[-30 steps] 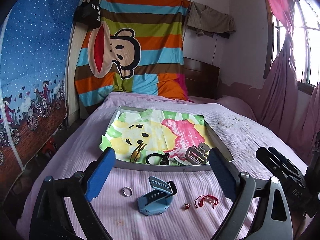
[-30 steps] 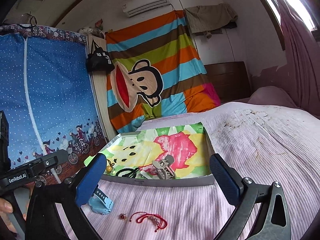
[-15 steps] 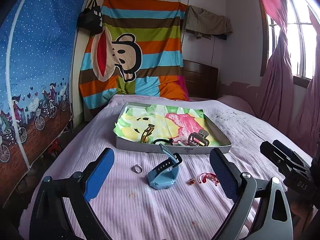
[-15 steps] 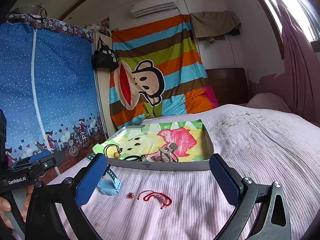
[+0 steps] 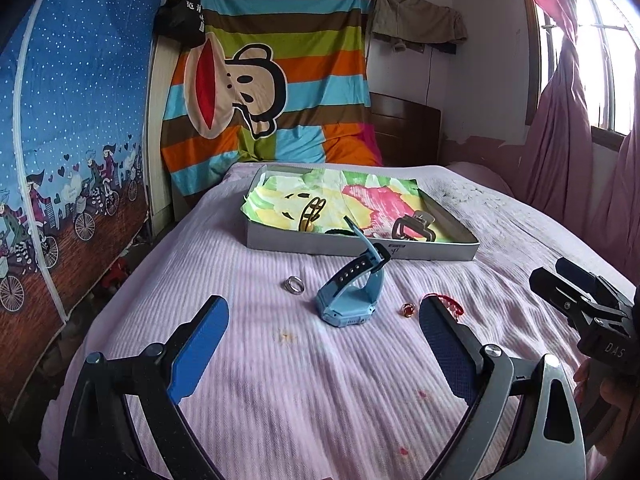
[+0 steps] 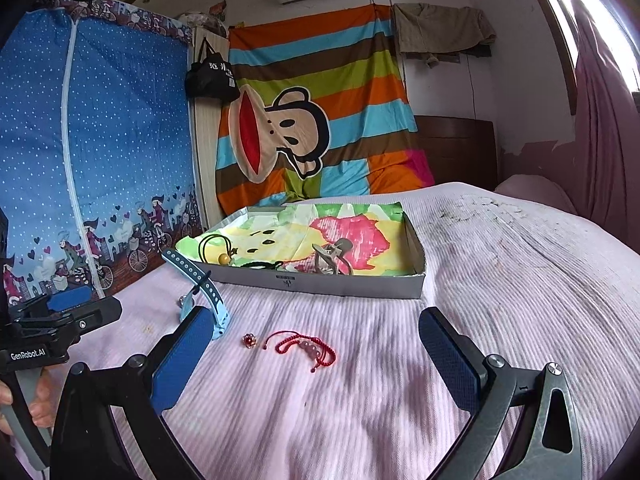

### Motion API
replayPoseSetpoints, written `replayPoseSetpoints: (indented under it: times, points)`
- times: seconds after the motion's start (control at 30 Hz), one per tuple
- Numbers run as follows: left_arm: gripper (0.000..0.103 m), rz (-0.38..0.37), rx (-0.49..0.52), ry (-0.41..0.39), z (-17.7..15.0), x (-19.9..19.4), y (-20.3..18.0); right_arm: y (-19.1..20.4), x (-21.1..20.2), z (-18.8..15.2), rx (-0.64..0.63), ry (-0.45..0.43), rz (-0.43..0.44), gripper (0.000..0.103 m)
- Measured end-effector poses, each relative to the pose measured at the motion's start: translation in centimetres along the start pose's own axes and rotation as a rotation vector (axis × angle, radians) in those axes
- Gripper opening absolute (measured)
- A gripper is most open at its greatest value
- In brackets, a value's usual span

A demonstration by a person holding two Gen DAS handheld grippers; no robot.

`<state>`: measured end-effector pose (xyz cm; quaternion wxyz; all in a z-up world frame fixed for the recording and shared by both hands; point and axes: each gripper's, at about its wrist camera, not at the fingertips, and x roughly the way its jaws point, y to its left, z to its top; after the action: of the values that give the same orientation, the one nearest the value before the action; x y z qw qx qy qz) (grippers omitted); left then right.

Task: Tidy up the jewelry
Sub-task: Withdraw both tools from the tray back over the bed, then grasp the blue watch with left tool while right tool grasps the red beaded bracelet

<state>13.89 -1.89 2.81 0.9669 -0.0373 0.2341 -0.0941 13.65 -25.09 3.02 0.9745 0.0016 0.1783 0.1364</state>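
**Pink bedspread, loose jewelry near the tray**

We've got both claws spread wide and empty: left gripper, right gripper. Silver metal ring, light-blue plastic watch and red braided cord bracelet lie just before the shallow grey cardboard tray.

Open bedspread up front, clutter ahead of the tray

Bare pink bed lies under both sets of wide-spread jaws; ahead, the blue watch stands tall mid-lane, ring left, red bead and red bracelet right, the tray wall close behind them.
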Motion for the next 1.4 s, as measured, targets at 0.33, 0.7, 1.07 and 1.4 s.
replayPoseSetpoints:
  times: [0.33,0.7,1.07,1.4]
  points:
    - [0.093,-0.02,-0.006,0.186,-1.0,4.4,1.4,-0.7,3.0,-1.6,0.015,0.155,-0.015,0.103]
    - [0.093,-0.035,0.035,0.299,-1.7,8.8,0.5,-1.8,5.7,-2.6,0.072,0.279,-0.02,0.103]
    - [0.093,-0.057,0.001,0.311,-0.6,11.5,1.7,-2.2,8.4,-2.7,0.098,0.348,0.019,0.072]
    - [0.091,-0.091,-0.013,0.296,-0.1,13.0,1.8,-2.4,10.3,-2.6,0.111,0.372,0.048,0.058]
